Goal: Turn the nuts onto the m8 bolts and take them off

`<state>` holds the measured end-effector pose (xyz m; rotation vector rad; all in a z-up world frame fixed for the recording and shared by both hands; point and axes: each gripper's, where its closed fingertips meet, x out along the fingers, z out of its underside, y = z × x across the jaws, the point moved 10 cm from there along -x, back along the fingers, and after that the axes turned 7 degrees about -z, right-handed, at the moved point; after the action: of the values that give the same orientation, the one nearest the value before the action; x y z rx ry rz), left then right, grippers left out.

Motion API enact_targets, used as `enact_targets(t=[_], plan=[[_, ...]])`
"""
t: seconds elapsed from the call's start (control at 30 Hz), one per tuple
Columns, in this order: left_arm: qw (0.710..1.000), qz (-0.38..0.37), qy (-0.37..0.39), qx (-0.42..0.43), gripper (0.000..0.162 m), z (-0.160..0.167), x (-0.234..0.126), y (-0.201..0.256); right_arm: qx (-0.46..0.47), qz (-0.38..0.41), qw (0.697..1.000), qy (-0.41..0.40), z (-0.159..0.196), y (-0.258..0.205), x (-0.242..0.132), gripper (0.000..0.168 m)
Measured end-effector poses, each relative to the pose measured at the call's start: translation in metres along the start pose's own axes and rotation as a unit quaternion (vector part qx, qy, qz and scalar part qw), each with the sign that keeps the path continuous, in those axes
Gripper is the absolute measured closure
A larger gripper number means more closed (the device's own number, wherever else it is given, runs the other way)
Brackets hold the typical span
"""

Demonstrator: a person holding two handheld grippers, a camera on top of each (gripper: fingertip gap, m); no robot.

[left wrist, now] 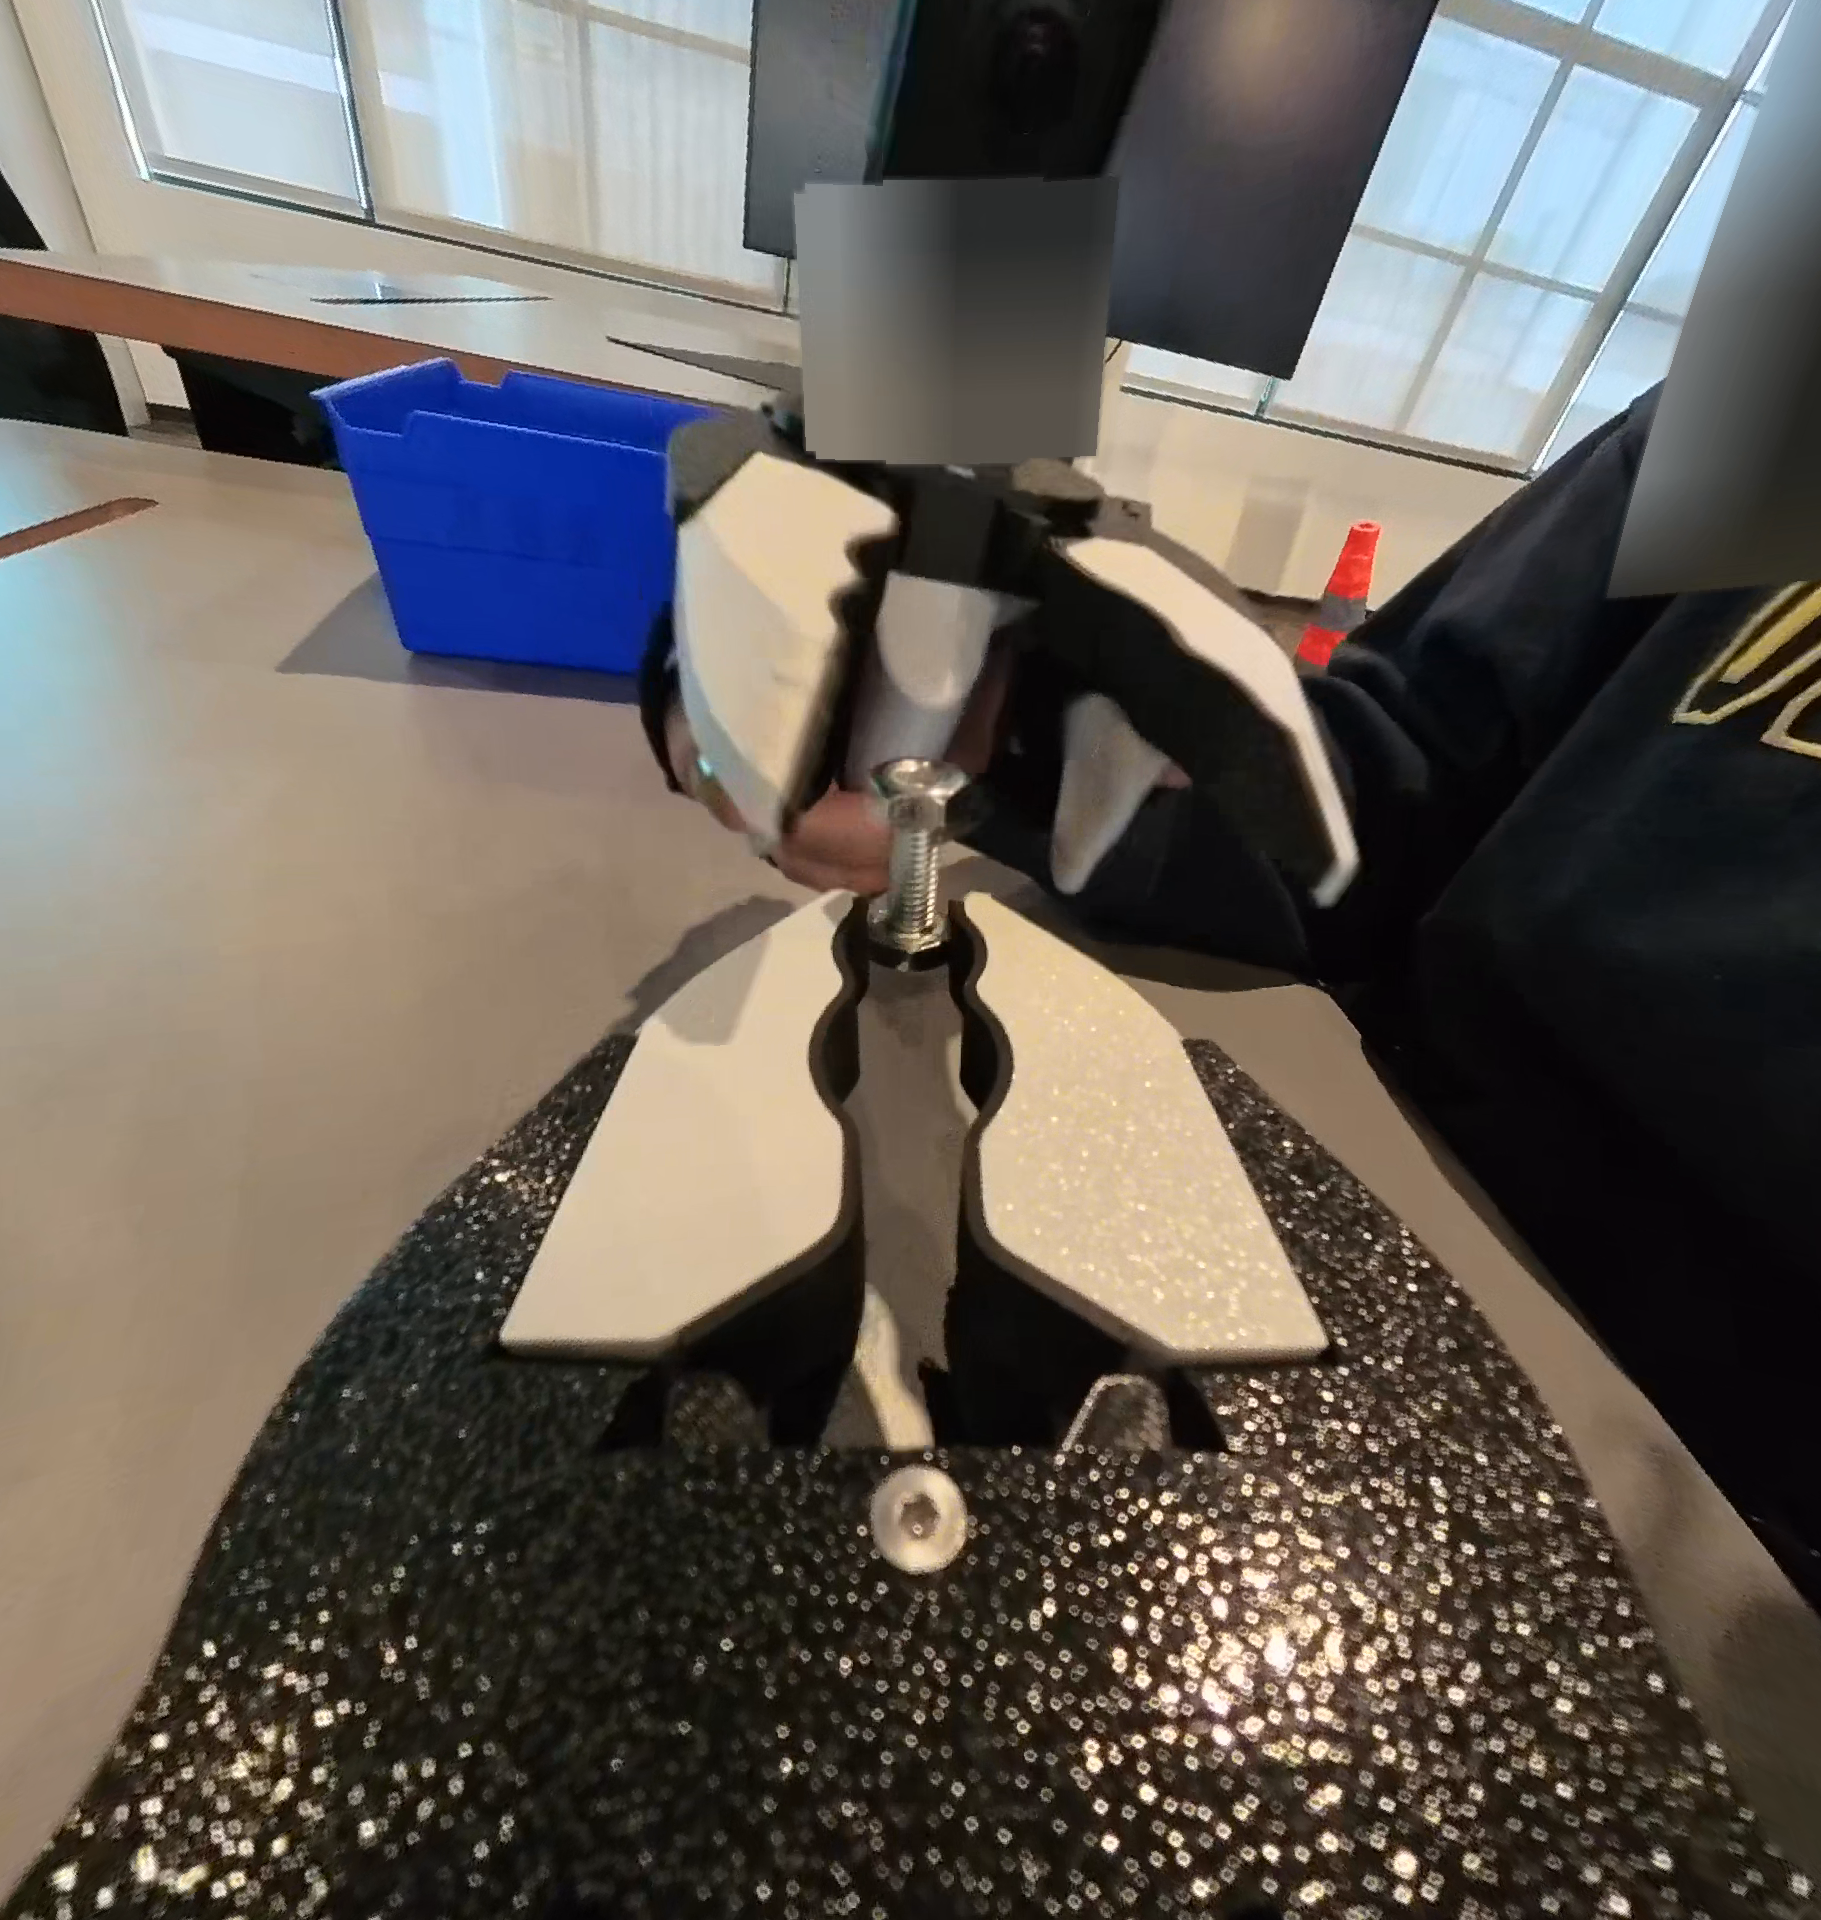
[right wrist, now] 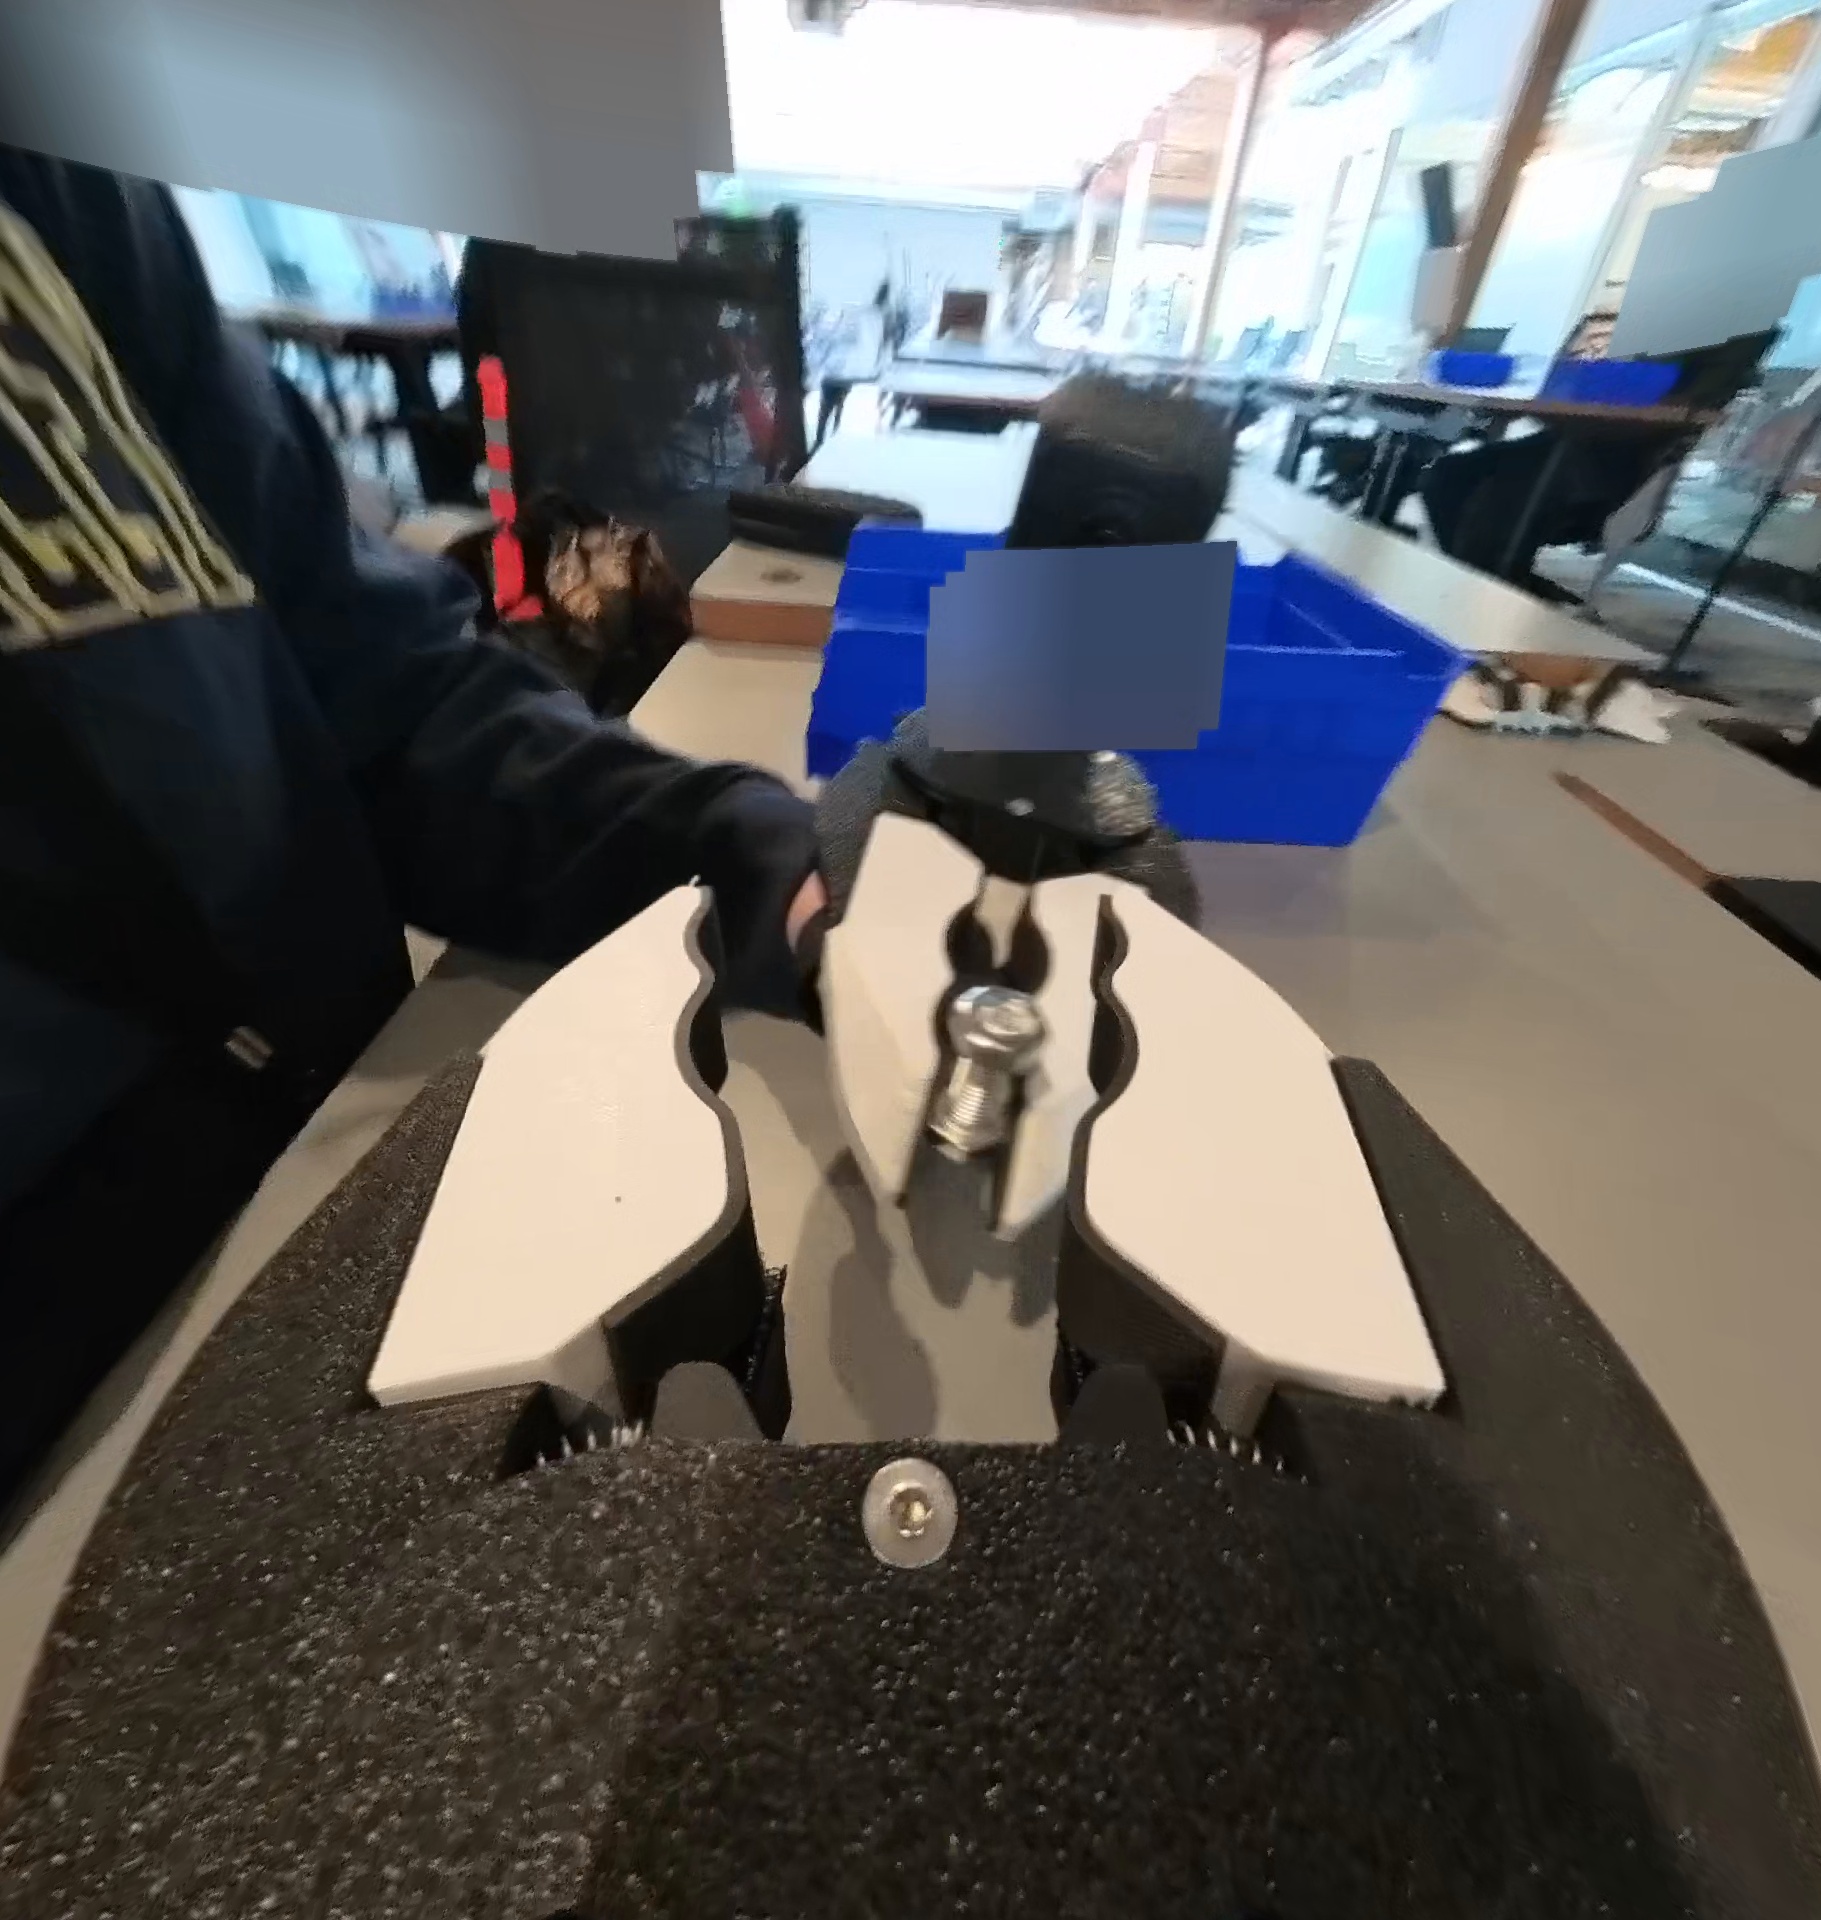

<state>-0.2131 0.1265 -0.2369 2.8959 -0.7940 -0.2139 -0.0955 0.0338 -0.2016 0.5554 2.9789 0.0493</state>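
Steel bolt (left wrist: 907, 852) upright; nut (left wrist: 907, 945) clamped between left jaws.

Blue bin (left wrist: 511, 520) on grey table (left wrist: 210, 831), orange cone (left wrist: 1342, 603) beyond

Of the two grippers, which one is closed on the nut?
The left gripper: its fingertips clamp the nut at the bolt's lower end. The right gripper stands wide open, gripping nothing.

bolt (left wrist: 904, 850): silver, threaded shank, hex head uppermost, nearly upright, raised off the surface
nut (left wrist: 904, 940): dark hex, threaded on the bolt's lower end, pinched between the left hand-held gripper (left wrist: 904, 935) fingertips
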Motion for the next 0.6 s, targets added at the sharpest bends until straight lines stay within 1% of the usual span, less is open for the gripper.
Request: enact_targets(t=[0.07,0.1,0.17,0.2,0.27,0.33,0.43,0.47,0.53,0.6], plan=[[1.000,-0.002,0.006,-0.005,0.148,0.000,-0.002,-0.001,-0.004,-0.006,1.000,-0.029,0.004,-0.001,0.003,0.105],[1.000,-0.003,0.004,-0.005,0.148,0.000,-0.004,-0.002,0.004,-0.004,0.999,-0.031,0.005,0.001,-0.004,0.107],[1.000,-0.008,0.010,-0.004,0.148,0.000,-0.006,-0.002,0.034,-0.010,0.999,-0.028,0.006,0.005,-0.023,0.124],[1.000,-0.009,0.015,-0.009,0.148,-0.001,-0.007,-0.003,0.042,-0.003,0.999,-0.017,0.005,0.008,-0.032,0.128],[1.000,-0.007,0.020,-0.014,0.148,-0.001,-0.008,-0.005,0.028,0.025,0.999,0.005,0.005,0.009,-0.038,0.120],[1.000,-0.004,0.015,-0.011,0.148,-0.001,-0.006,-0.004,0.014,0.033,0.999,0.000,0.004,0.007,-0.028,0.109],[1.000,0.003,0.004,-0.003,0.148,0.000,-0.001,-0.001,0.006,0.010,1.000,0.002,0.005,0.005,-0.007,0.099],[1.000,0.003,0.004,-0.003,0.148,0.000,-0.001,-0.001,0.003,-0.001,1.000,-0.005,0.006,0.004,-0.003,0.100],[1.000,-0.001,0.007,-0.006,0.148,0.000,-0.004,-0.002,0.012,-0.006,1.000,-0.025,0.009,0.006,-0.008,0.113],[1.000,-0.008,0.011,-0.005,0.148,0.000,-0.007,-0.003,0.044,-0.019,0.999,-0.020,0.011,0.010,-0.026,0.134]])
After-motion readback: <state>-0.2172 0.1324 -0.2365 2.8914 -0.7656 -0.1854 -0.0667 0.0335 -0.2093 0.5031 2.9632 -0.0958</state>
